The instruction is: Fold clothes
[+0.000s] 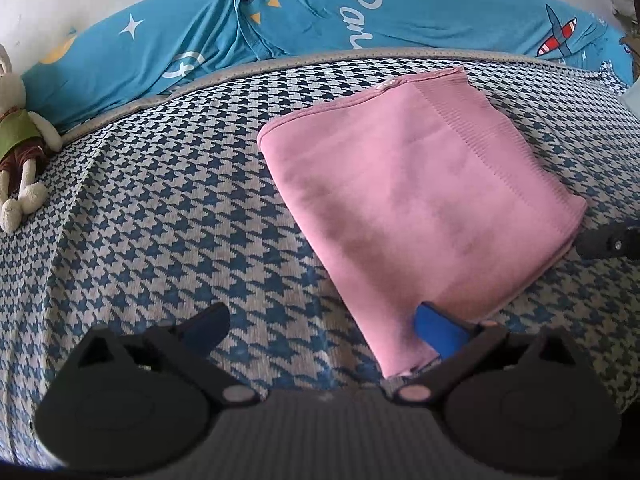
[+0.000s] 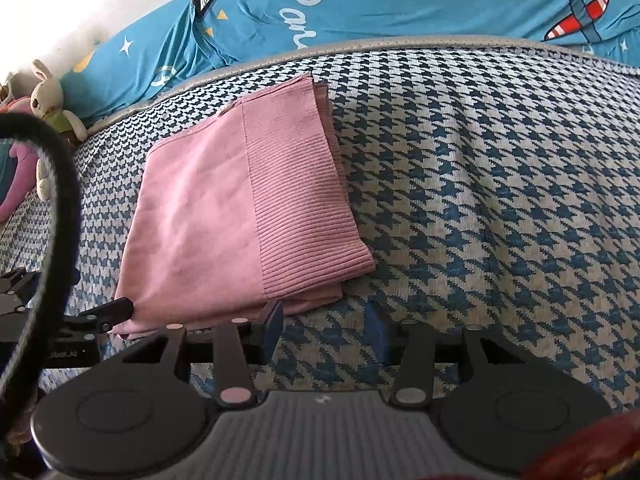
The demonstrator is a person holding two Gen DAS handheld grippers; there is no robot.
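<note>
Here, from left to right
Toy: a cream plush rabbit in a green top (image 1: 18,128) lies at the far left edge of the bed, well apart from the clothing
Pillow: a long blue printed pillow with white script and a red-striped plane (image 1: 320,20) runs along the back, behind the grey piping
Bed cover: the blue-and-white houndstooth woven cover (image 1: 160,208) spreads under everything
Left gripper: the black two-finger left gripper with blue pads (image 1: 320,328) has its jaws wide apart; its left finger hangs over bare cover, its right blue pad (image 1: 440,330) sits at the near edge of the garment, partly under the cloth, and nothing is pinched
Garment: the folded pink knit garment with a ribbed band (image 2: 240,216) lies flat on the cover in a rough rectangle, ribbed band on its right side
Right gripper: the black right gripper with blue pads (image 2: 324,330) stands partly open just beside the garment's near right corner, its left pad at the cloth's edge, its right pad over bare cover; it holds nothing
</note>
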